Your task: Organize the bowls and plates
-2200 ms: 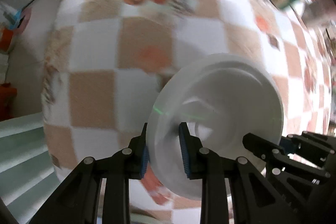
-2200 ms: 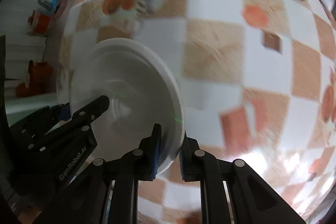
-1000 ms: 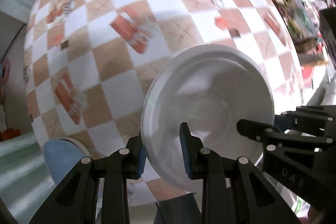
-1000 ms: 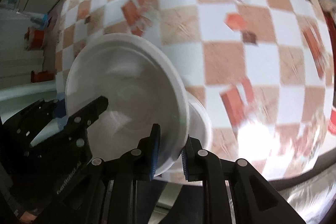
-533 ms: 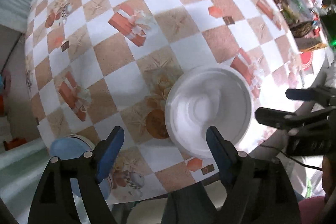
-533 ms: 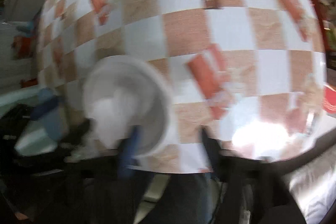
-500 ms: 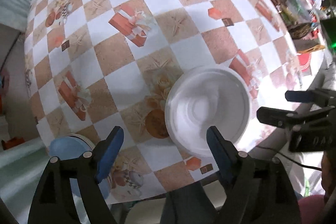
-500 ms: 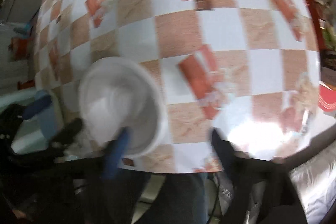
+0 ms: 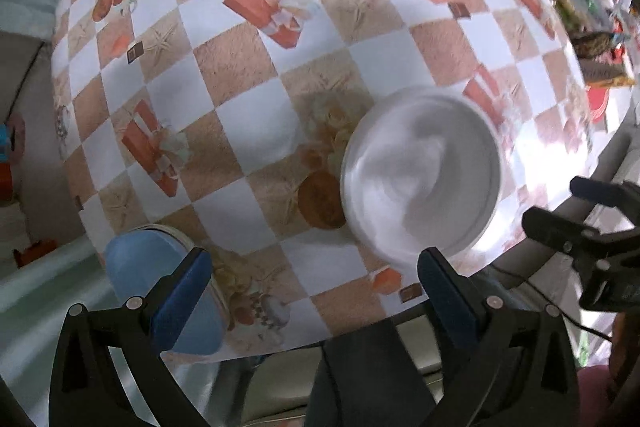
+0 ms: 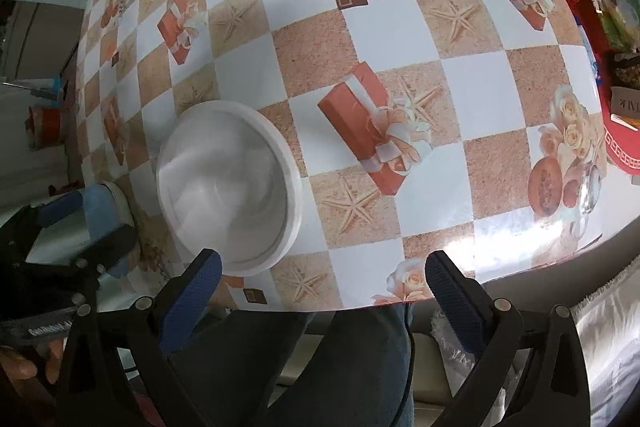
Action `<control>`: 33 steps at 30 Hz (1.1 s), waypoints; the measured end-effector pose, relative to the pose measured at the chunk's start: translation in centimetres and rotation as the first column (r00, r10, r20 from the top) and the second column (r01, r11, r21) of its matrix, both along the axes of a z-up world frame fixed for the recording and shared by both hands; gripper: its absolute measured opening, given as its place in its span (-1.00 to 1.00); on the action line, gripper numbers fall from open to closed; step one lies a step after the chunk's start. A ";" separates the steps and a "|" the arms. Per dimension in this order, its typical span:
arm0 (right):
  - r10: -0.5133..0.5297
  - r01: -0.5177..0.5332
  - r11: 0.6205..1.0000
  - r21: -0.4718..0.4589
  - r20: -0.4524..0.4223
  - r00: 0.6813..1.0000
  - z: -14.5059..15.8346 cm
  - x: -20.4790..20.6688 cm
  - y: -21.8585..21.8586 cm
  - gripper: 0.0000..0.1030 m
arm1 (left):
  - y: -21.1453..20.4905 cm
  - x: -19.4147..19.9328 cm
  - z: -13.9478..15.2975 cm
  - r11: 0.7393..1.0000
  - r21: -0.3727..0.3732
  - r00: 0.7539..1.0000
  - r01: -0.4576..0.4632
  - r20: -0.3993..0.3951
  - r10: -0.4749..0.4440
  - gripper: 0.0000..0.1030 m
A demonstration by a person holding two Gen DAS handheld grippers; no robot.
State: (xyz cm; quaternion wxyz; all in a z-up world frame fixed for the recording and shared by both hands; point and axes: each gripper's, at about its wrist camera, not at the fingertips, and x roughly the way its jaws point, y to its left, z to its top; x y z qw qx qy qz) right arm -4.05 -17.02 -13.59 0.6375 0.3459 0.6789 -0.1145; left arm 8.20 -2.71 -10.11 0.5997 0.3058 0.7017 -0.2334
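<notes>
The table (image 10: 472, 99) wears a slick, glossy cloth, vinyl or oilcloth by the look of it, throwing a hard white glare along its near edge. The white bowl (image 10: 228, 187) near that edge is smooth with a soft sheen, perhaps plastic or foam, though blur makes it hard to tell. The blue bowl (image 9: 160, 267) at the near left corner looks like smooth matt plastic. Both grippers are matt black plastic with rough, knurled blue pads (image 10: 448, 291).
</notes>
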 end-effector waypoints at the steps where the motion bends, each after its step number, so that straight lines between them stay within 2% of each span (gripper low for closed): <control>1: -0.004 0.004 1.000 0.009 -0.005 1.000 -0.1 0.0 0.0 0.99 | 0.0 0.0 -0.1 1.000 0.011 1.000 0.008 0.004 -0.008 1.00; 9: -0.048 0.049 0.997 0.053 -0.020 0.999 -1.0 -0.5 -0.1 0.99 | -0.2 -0.2 0.3 0.999 0.028 0.999 0.031 0.021 -0.032 1.00; 33: -0.063 0.067 0.995 0.068 -0.052 0.997 -1.7 -1.1 -0.2 0.99 | -0.1 -0.6 -0.1 0.998 0.043 0.999 0.039 0.010 -0.039 1.00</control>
